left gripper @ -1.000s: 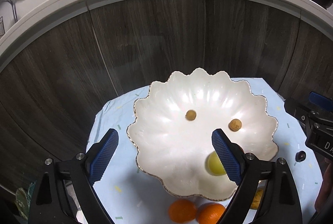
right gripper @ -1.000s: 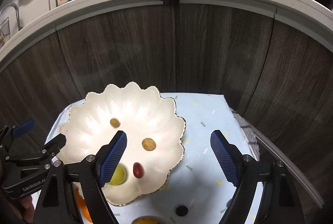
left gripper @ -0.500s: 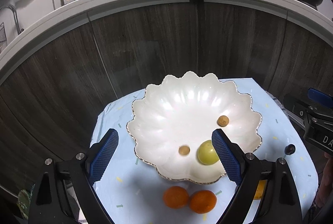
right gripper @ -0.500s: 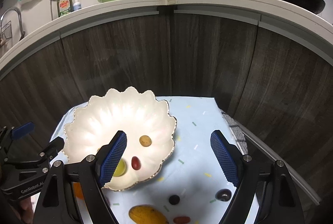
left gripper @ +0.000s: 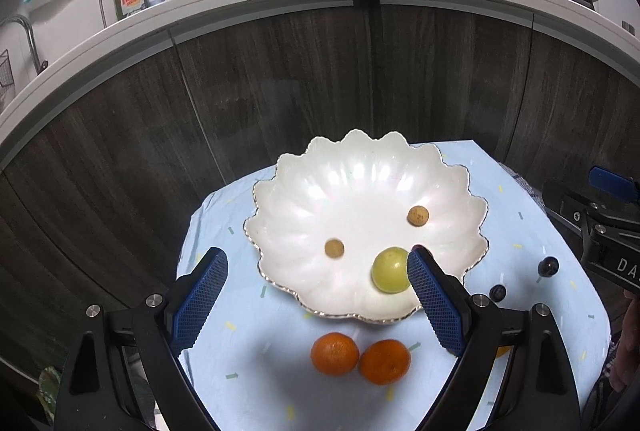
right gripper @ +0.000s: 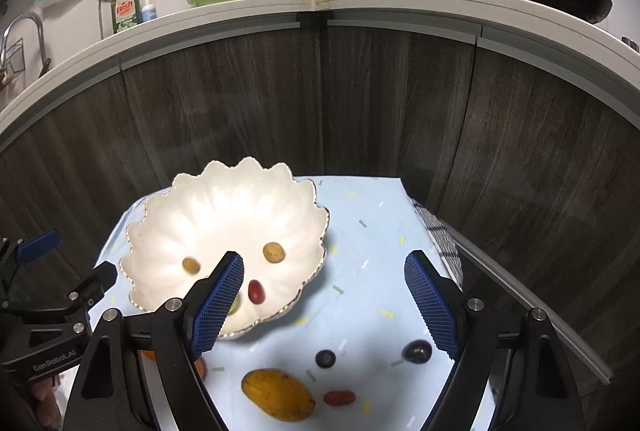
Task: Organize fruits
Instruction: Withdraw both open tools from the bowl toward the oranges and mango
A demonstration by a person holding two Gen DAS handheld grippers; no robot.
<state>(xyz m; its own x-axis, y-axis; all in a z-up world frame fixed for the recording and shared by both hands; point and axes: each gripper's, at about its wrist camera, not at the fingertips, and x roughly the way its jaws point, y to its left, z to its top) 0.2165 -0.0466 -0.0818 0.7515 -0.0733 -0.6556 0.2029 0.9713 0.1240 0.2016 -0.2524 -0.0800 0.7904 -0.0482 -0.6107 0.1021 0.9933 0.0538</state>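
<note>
Pulling back and up from the scalloped white bowl (left gripper: 360, 147) over the last second, with the left gripper (left gripper: 316, 255) and the right gripper (right gripper: 324, 258) both spread wide at the jaws and carrying nothing.

Bringing into view, on the near side of the bowl, the fruit waiting on the blue-clothed desk (left gripper: 248, 343): mandarins (left gripper: 335, 353), two of them touching each other; a yellow mango (right gripper: 278, 395) with a red cherry tomato (right gripper: 339, 397) just beside it; a blueberry (right gripper: 325, 358) and a dark grape (right gripper: 417, 351) slightly nearer the bowl.

Lying inside the bowl already: a yellow-green round fruit (left gripper: 390, 271) near the front rim, a red grape (right gripper: 256, 291) beside it, and two small brown longans (left gripper: 418, 215), the left one having changed place within the bowl.

Judging from this, finishing a drop-off and retreating to choose the next loose fruit, with most of the sorting remaining.
</note>
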